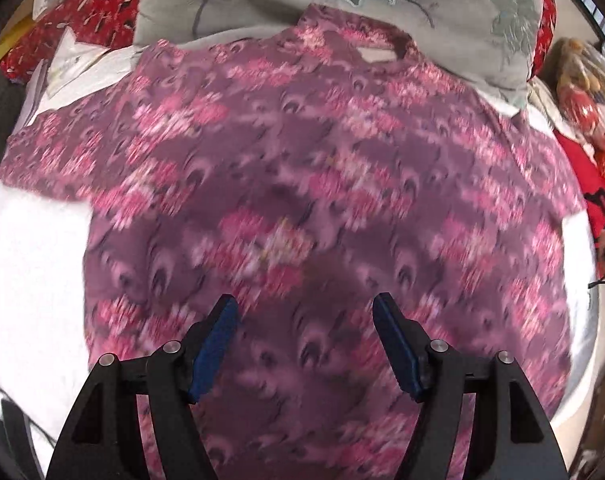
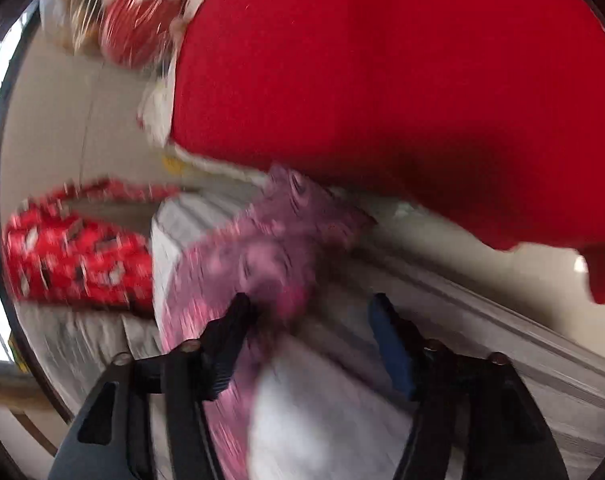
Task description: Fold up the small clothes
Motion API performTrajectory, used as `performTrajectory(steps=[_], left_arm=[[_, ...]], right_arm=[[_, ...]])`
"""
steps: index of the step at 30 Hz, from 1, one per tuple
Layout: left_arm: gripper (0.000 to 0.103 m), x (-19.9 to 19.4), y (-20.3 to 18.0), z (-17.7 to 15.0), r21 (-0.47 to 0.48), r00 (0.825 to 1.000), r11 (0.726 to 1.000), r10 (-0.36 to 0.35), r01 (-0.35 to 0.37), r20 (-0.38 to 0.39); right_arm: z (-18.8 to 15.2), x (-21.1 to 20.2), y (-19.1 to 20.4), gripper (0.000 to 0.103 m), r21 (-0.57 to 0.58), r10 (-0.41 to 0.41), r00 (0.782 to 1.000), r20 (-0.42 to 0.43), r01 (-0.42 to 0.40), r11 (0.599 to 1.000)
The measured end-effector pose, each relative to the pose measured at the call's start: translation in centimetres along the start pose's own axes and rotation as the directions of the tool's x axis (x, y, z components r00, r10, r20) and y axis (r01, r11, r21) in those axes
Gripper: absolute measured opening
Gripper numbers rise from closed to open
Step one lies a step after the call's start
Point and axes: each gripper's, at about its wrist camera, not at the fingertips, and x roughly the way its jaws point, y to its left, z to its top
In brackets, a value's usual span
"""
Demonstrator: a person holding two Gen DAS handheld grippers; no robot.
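White bed (image 1: 30,264) under everything, carrying the work. Purple-pink patterned shirt (image 1: 294,184) spread flat across it, collar toward the grey floral pillow (image 1: 342,4), both short sleeves out to the sides, no fold visible anywhere in the left wrist view. Judged at the very start: laid out and smoothed, folding itself not yet begun; sleeves and body folds all left to do. Red cloth (image 2: 382,80) filling the top of the right wrist view, apart from the shirt; red patterned fabric (image 2: 78,256) off to the side. Right view heavily blurred, only a sleeve or edge of the shirt (image 2: 262,248) readable. Left hand-held gripper (image 1: 305,312) wide apart above the lower middle of the shirt, nothing between the pads. Right hand-held gripper (image 2: 308,308) also spread, near the shirt's edge, one finger against or over the cloth, no grip seen.
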Motion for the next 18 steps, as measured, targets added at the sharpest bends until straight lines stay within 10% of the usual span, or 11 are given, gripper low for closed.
performTrajectory(steps=[6,10,18], left_arm=[[0.069,1.7,-1.6,3.7,-0.017,0.998,0.999,-0.047,0.047,0.038],[0.068,2.6,-1.6,6.6,-0.046,0.993,0.998,-0.027,0.032,0.111],[0.069,4.7,2.3,8.8,-0.215,0.986,0.975,-0.011,0.048,0.169]], right_arm=[[1.4,2.7,-0.4,0.070,0.111,0.089,0.996,0.015,-0.090,0.990],[2.1,-0.2,-0.1,0.009,0.079,0.172,0.979,0.109,-0.181,0.980],[-1.8,-7.4,8.6,0.008,-0.366,0.234,0.939,0.252,-0.132,0.921]])
